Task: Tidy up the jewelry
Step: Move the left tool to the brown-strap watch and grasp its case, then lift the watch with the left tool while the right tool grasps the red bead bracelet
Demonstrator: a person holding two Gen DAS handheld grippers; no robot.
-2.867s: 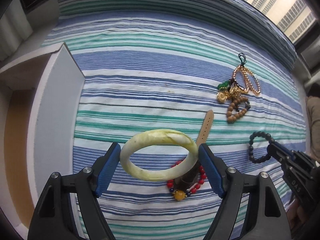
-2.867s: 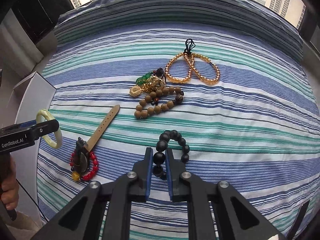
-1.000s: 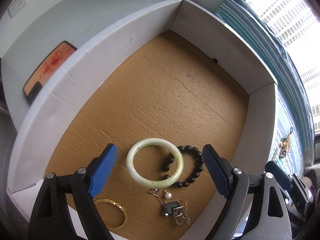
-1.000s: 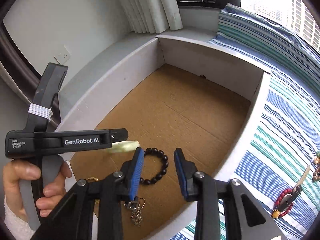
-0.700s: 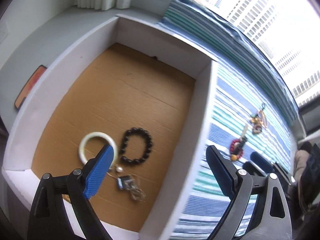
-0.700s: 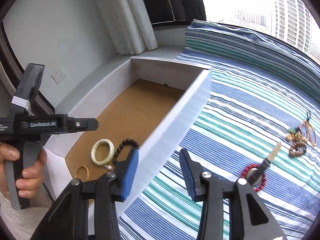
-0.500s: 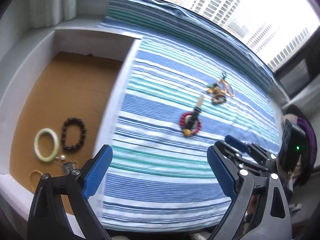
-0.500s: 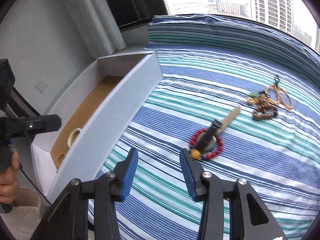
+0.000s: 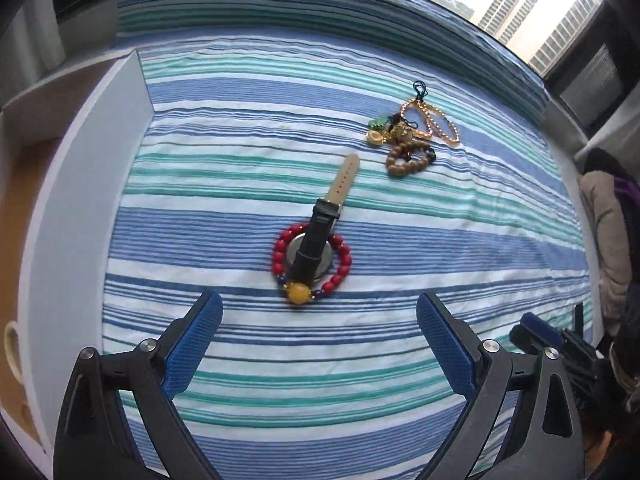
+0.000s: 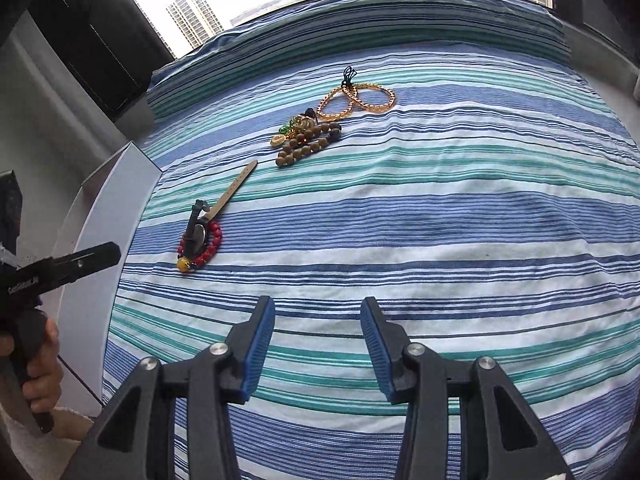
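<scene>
A red bead bracelet (image 9: pixel 345 257) with a yellow bead lies on the striped cloth (image 9: pixel 240 184), with a watch (image 9: pixel 318 234) on a tan strap across it. Farther back lie a brown wooden bead bracelet (image 9: pixel 406 162), gold trinkets and an amber bead strand (image 9: pixel 434 122). My left gripper (image 9: pixel 319 344) is open and empty, just in front of the red bracelet. My right gripper (image 10: pixel 318 346) is open and empty over bare cloth; the red bracelet (image 10: pixel 214 242) lies to its far left and the amber strand (image 10: pixel 360 102) beyond.
The white cardboard box (image 9: pixel 80 208) stands along the cloth's left edge; a pale bangle (image 9: pixel 11 346) shows inside it. The box wall (image 10: pixel 104 208) and the left gripper's handle (image 10: pixel 60 270) show at left in the right wrist view. Dark clothing (image 9: pixel 608 224) lies at the right.
Both grippers let go of the bangle and the black bead bracelet in the box, then swung right over the cloth. The left gripper now faces the red bracelet more closely.
</scene>
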